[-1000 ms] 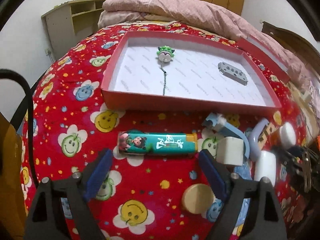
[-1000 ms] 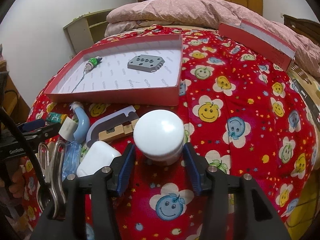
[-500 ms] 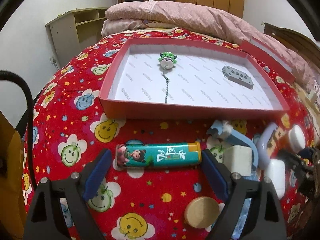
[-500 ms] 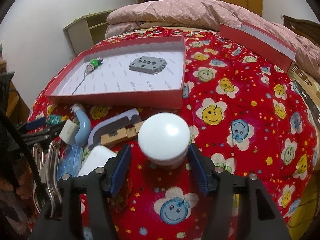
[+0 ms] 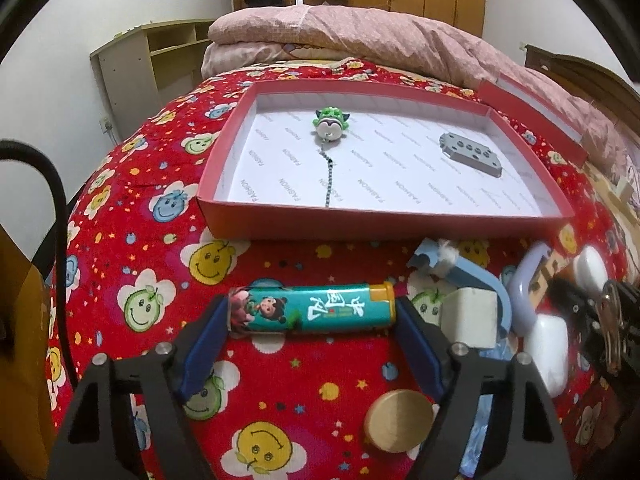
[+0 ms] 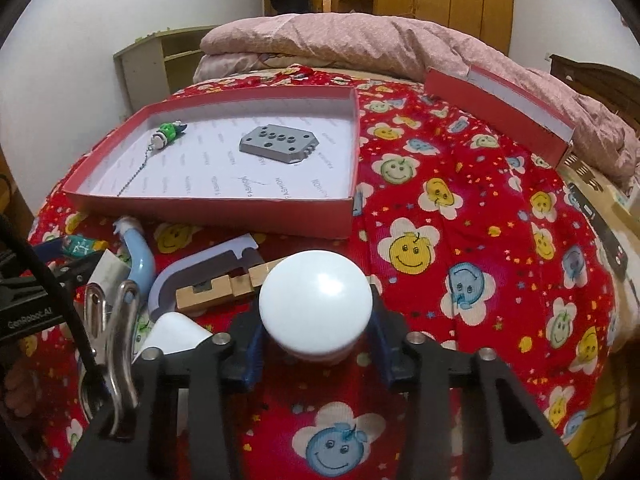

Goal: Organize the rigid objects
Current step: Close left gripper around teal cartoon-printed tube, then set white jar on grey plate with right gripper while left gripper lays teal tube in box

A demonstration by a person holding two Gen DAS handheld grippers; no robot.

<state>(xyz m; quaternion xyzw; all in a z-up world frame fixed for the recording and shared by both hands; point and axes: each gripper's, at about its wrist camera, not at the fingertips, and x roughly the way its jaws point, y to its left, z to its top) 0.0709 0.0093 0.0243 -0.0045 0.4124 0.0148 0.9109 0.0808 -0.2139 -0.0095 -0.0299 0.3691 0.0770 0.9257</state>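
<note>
A red box (image 5: pixel 384 224) with a white floor lies on the red quilt; it also shows in the right wrist view (image 6: pixel 208 204). Inside it lie a green toy on a chain (image 5: pixel 331 126) and a grey block with holes (image 5: pixel 471 153). My left gripper (image 5: pixel 312 320) is shut on a teal lighter (image 5: pixel 310 309), gripping it by both ends. My right gripper (image 6: pixel 316 340) is shut on a white round-topped jar (image 6: pixel 316 303), held just above the quilt.
Between the grippers lie a white cube (image 5: pixel 470 317), a blue curved piece (image 5: pixel 476 276), a lilac curved piece (image 6: pixel 200 268), a wooden block (image 6: pixel 216 294), a white case (image 5: pixel 546 352), a round wooden disc (image 5: pixel 398 420) and metal clips (image 6: pixel 112 332). The box lid (image 6: pixel 500 108) lies right.
My left gripper moved forward and closed on the ends of the lighter. My right gripper closed tighter on the white jar and raised it slightly.
</note>
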